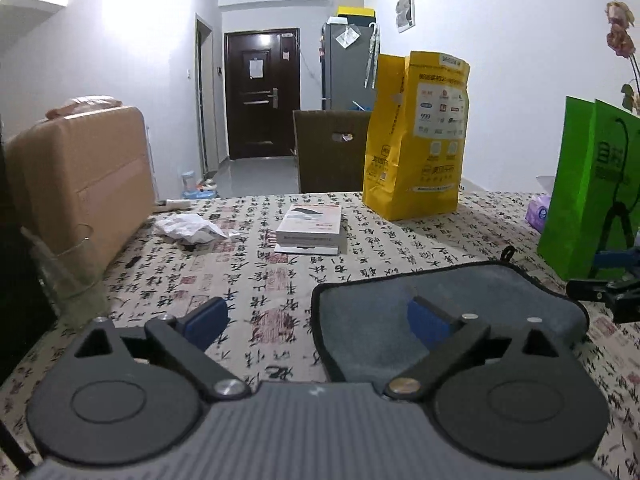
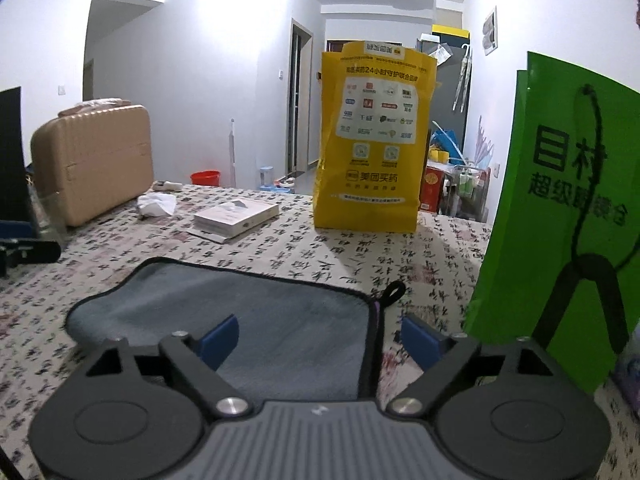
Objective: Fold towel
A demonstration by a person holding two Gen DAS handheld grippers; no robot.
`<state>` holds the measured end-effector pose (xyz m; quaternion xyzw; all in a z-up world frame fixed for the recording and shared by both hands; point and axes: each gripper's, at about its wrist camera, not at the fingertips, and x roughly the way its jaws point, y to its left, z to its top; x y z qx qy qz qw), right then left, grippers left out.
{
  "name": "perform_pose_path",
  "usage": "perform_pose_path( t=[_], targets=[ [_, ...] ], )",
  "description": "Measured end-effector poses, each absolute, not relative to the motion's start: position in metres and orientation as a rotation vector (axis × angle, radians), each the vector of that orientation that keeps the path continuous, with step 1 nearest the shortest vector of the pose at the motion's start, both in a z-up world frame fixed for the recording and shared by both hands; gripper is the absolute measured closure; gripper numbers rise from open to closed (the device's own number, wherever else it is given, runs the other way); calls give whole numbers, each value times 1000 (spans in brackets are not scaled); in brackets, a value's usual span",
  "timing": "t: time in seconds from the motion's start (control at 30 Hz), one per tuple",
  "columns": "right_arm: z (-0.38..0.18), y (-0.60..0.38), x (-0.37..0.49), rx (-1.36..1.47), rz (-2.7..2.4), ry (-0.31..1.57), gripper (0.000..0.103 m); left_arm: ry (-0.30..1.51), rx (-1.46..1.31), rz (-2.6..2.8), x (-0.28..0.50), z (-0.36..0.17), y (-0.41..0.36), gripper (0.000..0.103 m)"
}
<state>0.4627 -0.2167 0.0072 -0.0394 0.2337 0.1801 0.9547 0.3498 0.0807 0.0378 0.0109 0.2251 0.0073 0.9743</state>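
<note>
My left gripper (image 1: 318,322) hangs low over the table with its jaws spread wide and nothing between them; its right blue pad sits above the grey towel (image 1: 440,300), its left pad above bare cloth, and I cannot tell if either touches. My right gripper (image 2: 320,340) is likewise spread wide and holds nothing, straddling the towel's (image 2: 248,320) right-hand hem, one pad over the pile and the other beyond the dark border near the hanging loop (image 2: 394,292).

The towel lies flat on the calligraphy-printed tablecloth (image 1: 248,272), close in front of both grippers, its black-trimmed edges visible left, far and right. Open cloth stretches to its left and beyond it toward a stack of white boxes (image 1: 310,226) and crumpled paper (image 1: 188,229). A green bag (image 2: 560,200) stands just beside the towel's right side, a tan suitcase (image 1: 80,188) well off to the left.

The yellow bag (image 2: 374,136) at the far edge reads 美团买药 and mentions 24小时; the green bag's large characters are partly hidden by its cord handle.
</note>
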Motion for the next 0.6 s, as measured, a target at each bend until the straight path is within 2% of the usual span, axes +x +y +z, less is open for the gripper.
perform_pose_path(
  t=[0.6],
  targets=[
    [7, -218, 365, -46, 331, 471, 9, 455, -35, 33, 271, 34, 77, 0]
  ],
)
